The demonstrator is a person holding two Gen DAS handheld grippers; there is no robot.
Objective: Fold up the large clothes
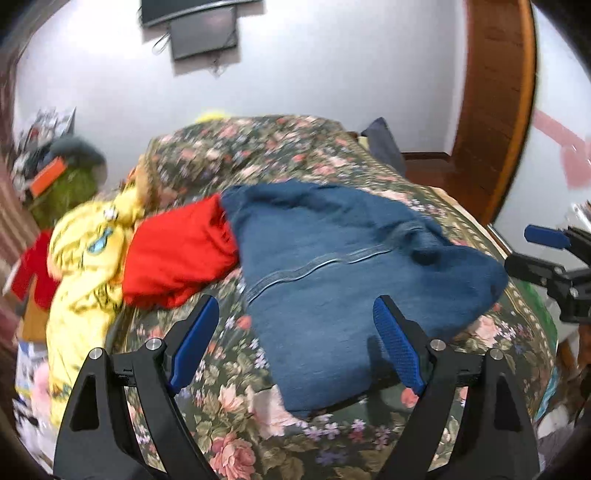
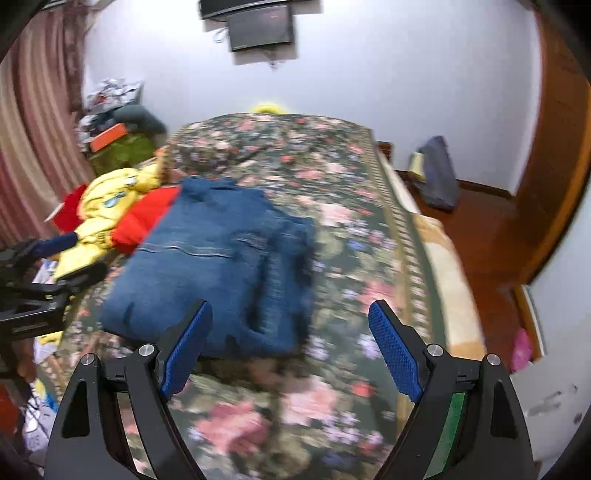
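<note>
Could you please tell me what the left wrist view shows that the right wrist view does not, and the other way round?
Only the left wrist view shows the right gripper, open at the right edge.

Only the right wrist view shows the striped curtain, the wooden floor beside the bed, and the left gripper at the left edge.

Both show the blue garment lying on the floral bedspread, with the red garment and yellow garment to its left, and the wall screen. Neither gripper holds anything.

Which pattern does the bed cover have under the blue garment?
The bed cover is dark green with pink roses, clearest in the left wrist view.
</note>
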